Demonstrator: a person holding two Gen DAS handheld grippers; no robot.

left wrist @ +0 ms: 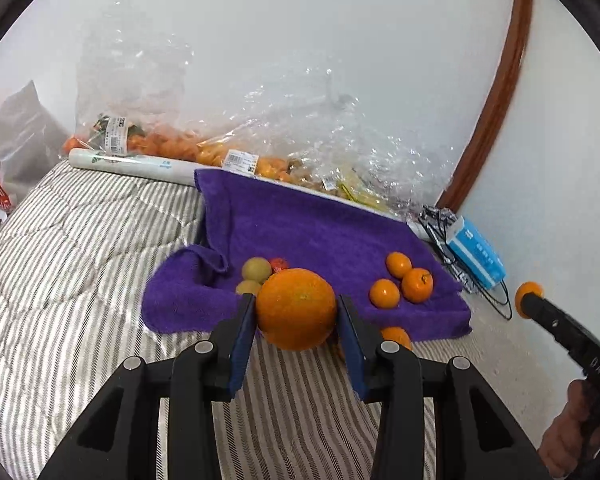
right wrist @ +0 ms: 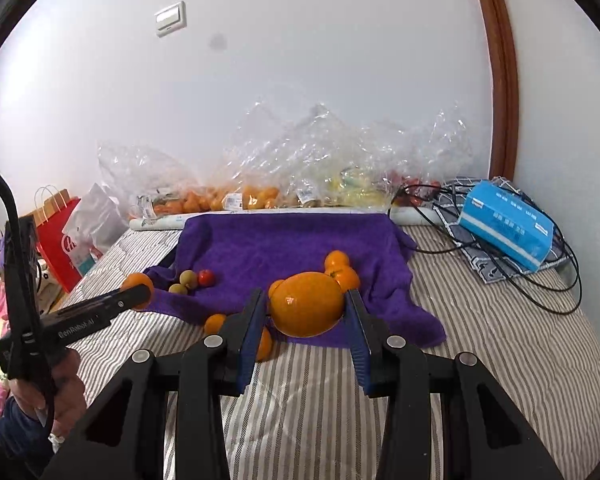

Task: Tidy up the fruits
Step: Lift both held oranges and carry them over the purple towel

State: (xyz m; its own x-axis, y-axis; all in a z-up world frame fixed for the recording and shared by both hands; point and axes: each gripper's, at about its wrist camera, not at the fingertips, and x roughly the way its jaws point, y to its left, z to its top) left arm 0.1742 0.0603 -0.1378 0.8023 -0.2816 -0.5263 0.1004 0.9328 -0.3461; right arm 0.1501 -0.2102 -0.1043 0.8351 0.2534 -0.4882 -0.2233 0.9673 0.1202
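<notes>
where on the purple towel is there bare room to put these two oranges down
The middle of the purple towel is bare, between the green fruits with the red one and the small oranges. Its back part is free too. The towel's front edge is crowded with loose oranges.

Bed with grey-and-white striped quilted cover. Directly on it: purple terry towel; two small oranges by its near edge; white paper roll; clear plastic fruit bags; blue tissue pack; black cables.
</notes>
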